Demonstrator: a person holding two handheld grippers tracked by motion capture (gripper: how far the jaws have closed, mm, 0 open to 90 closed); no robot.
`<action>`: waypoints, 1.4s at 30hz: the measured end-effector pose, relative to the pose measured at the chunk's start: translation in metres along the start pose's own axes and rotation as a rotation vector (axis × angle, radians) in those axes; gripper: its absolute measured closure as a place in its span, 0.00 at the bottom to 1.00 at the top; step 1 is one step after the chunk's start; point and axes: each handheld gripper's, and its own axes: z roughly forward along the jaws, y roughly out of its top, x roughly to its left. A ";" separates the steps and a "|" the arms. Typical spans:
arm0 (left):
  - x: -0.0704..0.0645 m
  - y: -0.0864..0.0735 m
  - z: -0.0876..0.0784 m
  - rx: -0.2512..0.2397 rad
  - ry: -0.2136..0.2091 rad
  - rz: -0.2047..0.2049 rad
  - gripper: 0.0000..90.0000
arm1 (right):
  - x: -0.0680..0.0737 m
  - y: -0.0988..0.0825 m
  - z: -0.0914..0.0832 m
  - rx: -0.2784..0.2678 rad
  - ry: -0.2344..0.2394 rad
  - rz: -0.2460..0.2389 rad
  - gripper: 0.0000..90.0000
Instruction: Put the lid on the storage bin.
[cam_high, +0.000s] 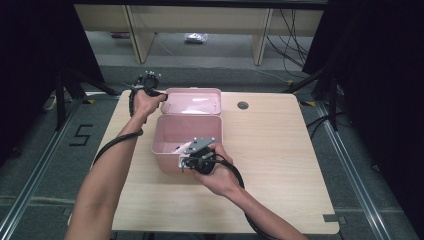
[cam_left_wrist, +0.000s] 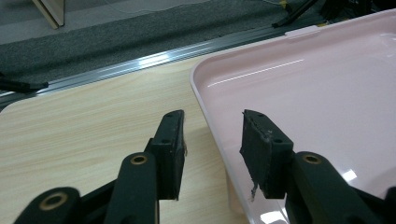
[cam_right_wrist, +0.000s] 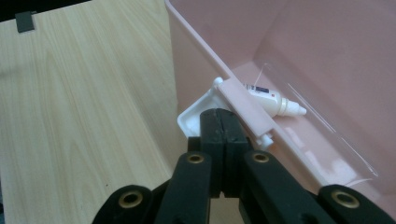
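The right gripper (cam_right_wrist: 223, 122) is showing its jaws pressed fully together at the white latch tab (cam_right_wrist: 198, 114) on the near wall of the pink box (cam_high: 165, 150); the tab appears pinched between the tips, though the contact itself is hidden behind them. The left gripper (cam_left_wrist: 212, 140) is holding its jaws partly apart, straddling the raised edge of the open lid (cam_left_wrist: 299, 98) without pressing on it.

Risks, as judged from this position: the latch tab is thin, and a pull or twist by the right gripper is likely to slip off it or drag the light box toward the near side of the counter (cam_high: 280, 165). If the left jaws are closing off-centre, the rim may skid out and let the lid drop. A small white bottle (cam_right_wrist: 273, 100) is lying on the box floor just behind the latch, under a clear film, and a jolt would be rolling it about.

Room: the box is sitting left of centre, its lid lying open toward the counter's far edge. The left gripper is working close to the far-left corner, with little margin there. Wide bare counter is lying to the right and in front.
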 end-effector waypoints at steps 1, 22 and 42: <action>0.000 0.000 0.000 0.007 0.000 0.000 0.66 | 0.000 0.000 0.000 0.001 0.002 -0.004 1.00; 0.003 0.002 0.017 0.066 0.010 -0.043 0.71 | 0.000 -0.001 0.001 -0.005 0.005 0.004 1.00; 0.002 0.008 0.023 0.137 0.007 -0.093 0.79 | 0.001 -0.001 0.000 0.004 0.013 0.018 1.00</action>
